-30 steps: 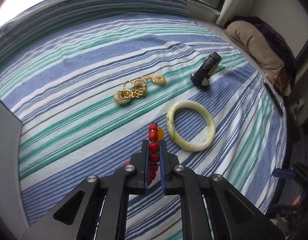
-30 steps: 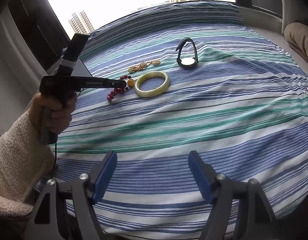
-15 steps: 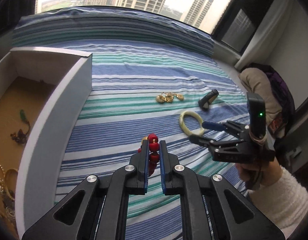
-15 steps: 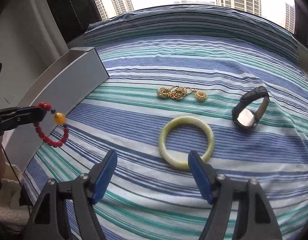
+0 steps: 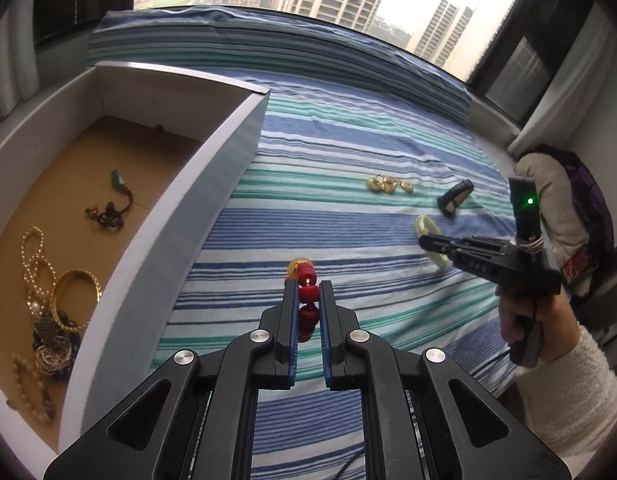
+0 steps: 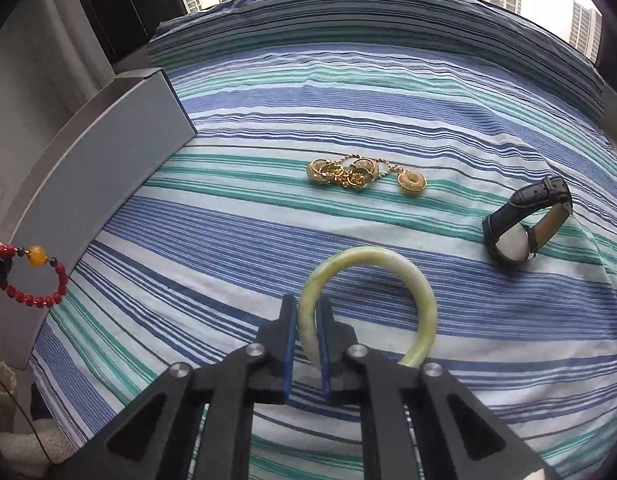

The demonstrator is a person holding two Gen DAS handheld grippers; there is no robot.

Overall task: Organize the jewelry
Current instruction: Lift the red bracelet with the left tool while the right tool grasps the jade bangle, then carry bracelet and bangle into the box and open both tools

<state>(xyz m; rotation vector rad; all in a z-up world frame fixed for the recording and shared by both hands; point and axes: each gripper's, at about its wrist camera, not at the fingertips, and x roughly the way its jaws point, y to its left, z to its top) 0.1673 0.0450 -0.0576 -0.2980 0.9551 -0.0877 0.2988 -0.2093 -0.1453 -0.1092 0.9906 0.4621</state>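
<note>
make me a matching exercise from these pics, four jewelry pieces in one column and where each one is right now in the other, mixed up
Things:
1. red bead bracelet
2. jade bangle
3. watch
4. pearl necklace

Places:
A. lying free on the striped bedspread
B. inside the box
C. clamped in the left gripper
D. clamped in the right gripper

Pairs: 1-C, 2-D, 3-A, 4-B

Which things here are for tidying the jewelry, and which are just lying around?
For the job:
- red bead bracelet, held by the left gripper
- green bangle, held by the right gripper
- gold jewelry pile
- watch
- white box, already holding jewelry

Just lying about:
- striped bedsheet
- beige pillow
</note>
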